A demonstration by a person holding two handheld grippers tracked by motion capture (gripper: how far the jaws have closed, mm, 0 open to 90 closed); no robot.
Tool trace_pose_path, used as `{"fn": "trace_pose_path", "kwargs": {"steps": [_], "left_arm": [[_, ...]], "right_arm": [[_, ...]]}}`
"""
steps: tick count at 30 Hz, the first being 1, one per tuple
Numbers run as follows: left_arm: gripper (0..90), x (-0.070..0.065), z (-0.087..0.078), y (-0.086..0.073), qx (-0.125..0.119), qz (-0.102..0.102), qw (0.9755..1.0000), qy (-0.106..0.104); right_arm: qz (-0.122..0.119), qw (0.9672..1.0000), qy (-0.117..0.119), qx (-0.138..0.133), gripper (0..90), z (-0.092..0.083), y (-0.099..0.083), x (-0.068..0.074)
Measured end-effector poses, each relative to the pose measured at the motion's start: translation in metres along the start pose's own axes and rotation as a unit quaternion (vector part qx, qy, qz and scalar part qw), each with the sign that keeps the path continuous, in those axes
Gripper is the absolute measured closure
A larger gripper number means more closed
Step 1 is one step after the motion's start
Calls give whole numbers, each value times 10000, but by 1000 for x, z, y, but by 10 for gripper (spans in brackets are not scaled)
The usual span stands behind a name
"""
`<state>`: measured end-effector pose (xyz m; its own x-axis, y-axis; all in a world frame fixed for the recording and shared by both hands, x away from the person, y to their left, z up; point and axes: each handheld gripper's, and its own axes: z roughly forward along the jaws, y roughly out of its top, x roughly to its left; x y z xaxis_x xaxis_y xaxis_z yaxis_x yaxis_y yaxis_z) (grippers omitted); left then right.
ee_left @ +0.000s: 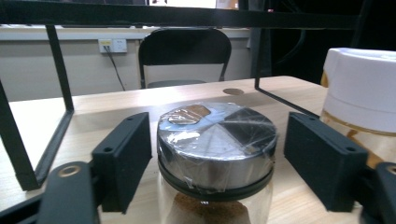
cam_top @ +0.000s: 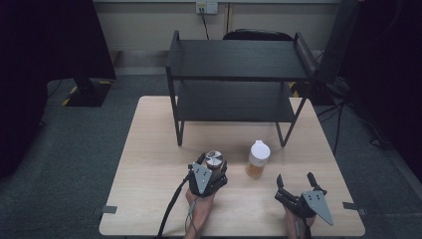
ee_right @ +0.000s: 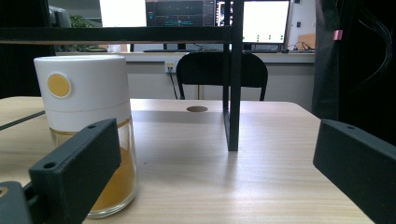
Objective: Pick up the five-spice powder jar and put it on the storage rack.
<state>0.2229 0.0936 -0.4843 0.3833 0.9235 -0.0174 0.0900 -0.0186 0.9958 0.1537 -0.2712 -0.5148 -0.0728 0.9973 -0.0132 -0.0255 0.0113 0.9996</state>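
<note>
On the table, left tool [cam_top: 215,167] brackets the silver-lidded jar [cam_top: 214,160] without touching; right tool [cam_top: 295,182] gapes empty.

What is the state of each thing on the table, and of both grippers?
Silver-lid jar: upright, lid on, between the left jaws; small gaps still show at both pads.
White-lid jar: upright, closed, partly filled with amber liquid, untouched.
Shelf: upright, both levels bare.
Left gripper: around the silver-lid jar, not yet pressing.
Right gripper: open, holding nothing.
</note>
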Motion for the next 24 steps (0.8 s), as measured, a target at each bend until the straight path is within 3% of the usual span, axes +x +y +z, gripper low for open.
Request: {"fn": "trace_pose_path", "kwargs": {"steps": [7,24], "left_arm": [[310,0,5,-1,53,-42,10000,37],[348,-3,9,-5,-71,-143,9998,108]], "right_arm": [[-1,10000,1,0,0,0,0,0],[0,10000,5,1,0,0,0,0]]}}
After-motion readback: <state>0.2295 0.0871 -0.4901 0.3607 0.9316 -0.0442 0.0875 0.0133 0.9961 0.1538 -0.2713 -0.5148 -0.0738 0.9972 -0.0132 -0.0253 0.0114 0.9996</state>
